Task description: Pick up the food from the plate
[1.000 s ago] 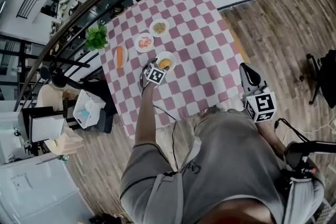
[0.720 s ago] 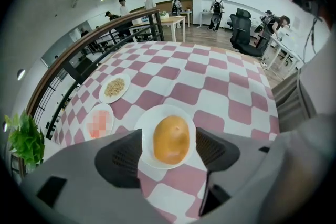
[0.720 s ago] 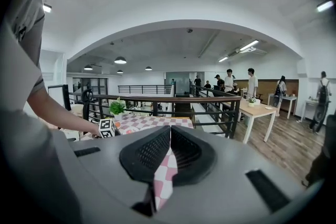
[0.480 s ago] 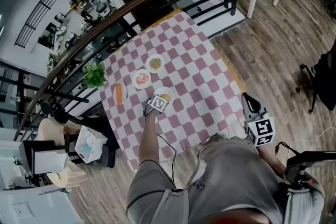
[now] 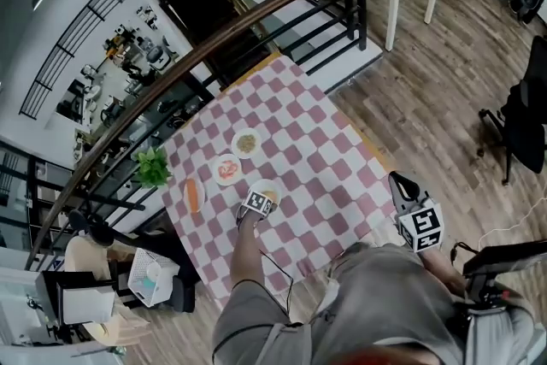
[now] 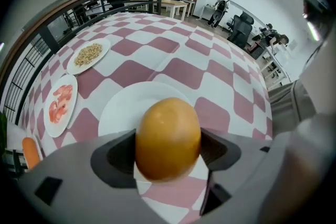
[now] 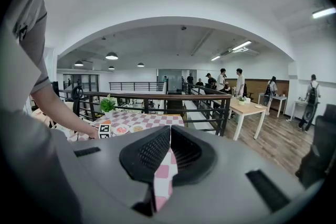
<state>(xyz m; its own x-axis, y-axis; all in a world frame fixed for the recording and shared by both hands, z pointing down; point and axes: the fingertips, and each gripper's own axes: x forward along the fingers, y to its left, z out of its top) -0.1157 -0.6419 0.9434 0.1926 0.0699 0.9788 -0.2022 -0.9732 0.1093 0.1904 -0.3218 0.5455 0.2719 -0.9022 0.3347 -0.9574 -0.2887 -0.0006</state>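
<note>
Pink-checked cloth covers the surface; from the head view my left gripper sits at the plate, my right gripper idle at 4 o'clock. Left gripper view: jaws opening wide, orange food between them over the plate, not yet gripped, I judge; plate of pink pieces at 10 o'clock, clear. Right gripper view: jaws nearly together, empty.
</note>
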